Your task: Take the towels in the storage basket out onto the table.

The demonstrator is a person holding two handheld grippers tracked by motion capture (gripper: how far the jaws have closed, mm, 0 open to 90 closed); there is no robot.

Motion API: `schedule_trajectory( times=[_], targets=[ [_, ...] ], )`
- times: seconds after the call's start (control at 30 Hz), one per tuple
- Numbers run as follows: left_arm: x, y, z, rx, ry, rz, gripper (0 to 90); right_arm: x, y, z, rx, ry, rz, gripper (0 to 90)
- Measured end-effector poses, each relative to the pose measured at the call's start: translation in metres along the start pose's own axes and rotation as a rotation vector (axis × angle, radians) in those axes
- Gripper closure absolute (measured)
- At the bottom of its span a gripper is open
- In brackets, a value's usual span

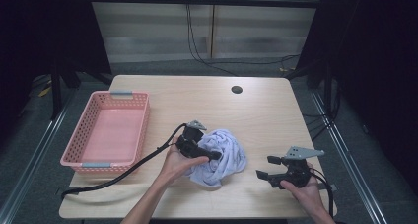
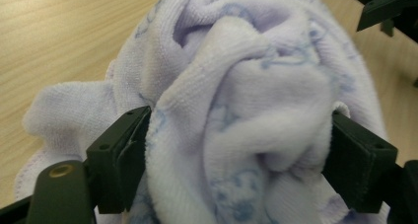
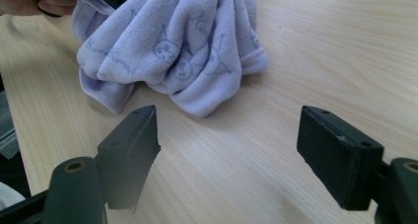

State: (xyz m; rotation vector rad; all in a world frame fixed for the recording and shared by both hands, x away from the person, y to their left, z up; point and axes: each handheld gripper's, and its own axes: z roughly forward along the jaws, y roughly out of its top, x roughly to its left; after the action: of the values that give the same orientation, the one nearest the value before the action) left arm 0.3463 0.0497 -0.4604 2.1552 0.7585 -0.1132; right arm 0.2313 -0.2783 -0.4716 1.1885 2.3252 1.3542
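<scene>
Left gripper (image 1: 209, 156): held in the person's left hand (image 1: 173, 161); jaws are seen wide apart with a thick fold of towel bunched between them, cloth touching both inner pads in the left gripper view. Whether the fold is actually pinched cannot be told.
Right gripper (image 1: 263, 168): held in the person's right hand (image 1: 306, 188); jaws spread wide, nothing between them, bare wood seen under the gap.
Towel (image 1: 220, 156): lavender terry cloth with a faint blue cartoon print, crumpled in a heap on the table; between and ahead of the left fingers (image 2: 121, 152), well ahead of the right fingers (image 3: 132, 137) and apart from them.
Basket (image 1: 139, 133): pink perforated plastic, grey handle clips at both short ends; sits well off to the outer side of the left fingers. Nothing is seen inside it.
Table (image 1: 261, 115): light wood; a dark round hole (image 1: 236, 90) is seen far beyond both sets of fingers.
Cable (image 1: 129, 169): black, trailed from the left gripper back along the table front past the basket.
</scene>
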Motion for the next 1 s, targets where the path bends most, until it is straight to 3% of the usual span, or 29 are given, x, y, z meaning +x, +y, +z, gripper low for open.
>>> schedule_trajectory(
  times=[0.1,0.17,0.23,0.37,0.43,0.6,0.67,0.77,0.83,0.93,1.0],
  targets=[
    [0.004,0.001,-0.012,-0.033,-0.022,-0.018,19.7,0.0,0.0,0.0,-0.008,0.007,0.022,23.5],
    [0.004,0.001,-0.02,-0.043,0.014,-0.018,17.0,0.002,0.002,0.001,-0.011,0.01,0.013,23.6],
    [0.002,-0.001,-0.029,-0.068,-0.011,-0.007,19.6,0.004,0.005,0.0,-0.024,0.013,0.012,23.6],
    [-0.004,-0.008,-0.044,-0.088,0.02,-0.006,19.2,0.008,0.016,0.0,-0.046,0.017,0.001,23.6],
    [-0.008,-0.016,-0.053,-0.11,0.013,0.002,29.3,0.012,0.022,0.003,-0.053,0.026,-0.009,23.7],
    [-0.02,-0.035,-0.074,-0.116,0.055,0.015,36.9,0.022,0.031,0.013,-0.037,0.046,-0.043,25.9],
    [-0.025,-0.045,-0.081,-0.129,0.05,0.026,48.6,0.024,0.034,0.02,-0.027,0.054,-0.048,29.1],
    [-0.03,-0.059,-0.08,-0.13,0.057,0.035,50.8,0.026,0.038,0.032,-0.006,0.072,-0.056,32.1],
    [-0.027,-0.065,-0.071,-0.118,0.053,0.023,47.1,0.027,0.039,0.042,0.01,0.085,-0.055,32.8],
    [-0.018,-0.06,-0.057,-0.123,0.089,0.05,37.9,0.028,0.039,0.061,0.046,0.108,-0.056,30.1],
    [-0.009,-0.055,-0.05,-0.156,0.091,0.013,35.6,0.03,0.039,0.074,0.071,0.11,-0.072,23.6]
  ],
)
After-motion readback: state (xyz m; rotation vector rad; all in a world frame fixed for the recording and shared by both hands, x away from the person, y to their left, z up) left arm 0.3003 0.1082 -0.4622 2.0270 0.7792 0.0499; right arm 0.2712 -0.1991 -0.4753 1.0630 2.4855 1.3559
